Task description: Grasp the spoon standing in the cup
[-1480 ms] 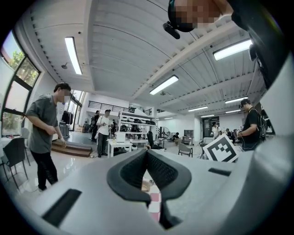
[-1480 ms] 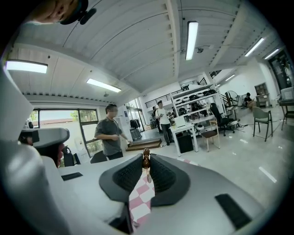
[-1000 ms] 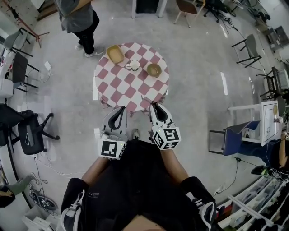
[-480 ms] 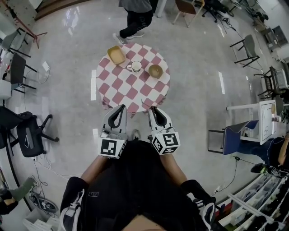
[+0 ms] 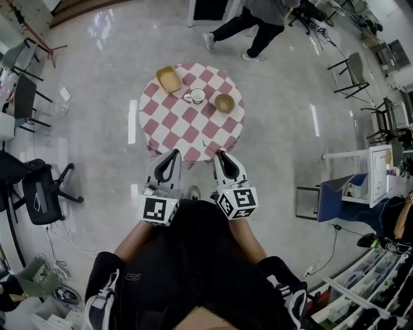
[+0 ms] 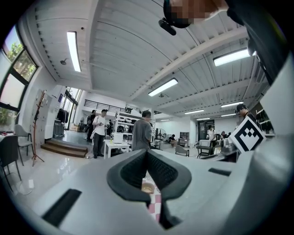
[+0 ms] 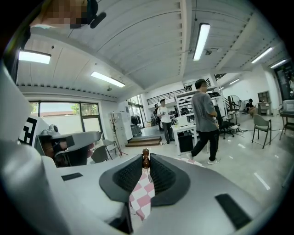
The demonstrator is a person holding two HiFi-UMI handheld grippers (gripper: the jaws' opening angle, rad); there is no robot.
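A round table with a pink-and-white check cloth (image 5: 187,132) stands ahead of me. The white cup (image 5: 196,96) sits near its far side; the spoon in it is too small to make out. Both grippers hang short of the table's near edge, far from the cup. My left gripper (image 5: 174,153) has its pads meeting along a seam (image 6: 147,152), with nothing in them. My right gripper (image 5: 219,153) shows a narrow slit between its pads (image 7: 146,157). The check cloth and a small brown shape on the table's far side show through that slit; nothing is held.
A yellow basket (image 5: 168,78) and a tan bowl (image 5: 224,102) flank the cup. A person (image 5: 258,19) walks behind the table at the upper right. Office chairs (image 5: 42,193) stand at the left, a blue chair (image 5: 329,200) and a white desk (image 5: 381,174) at the right.
The person behind the table has walked from its far left across to the upper right. The table sits slightly lower in view. Both grippers have barely moved.
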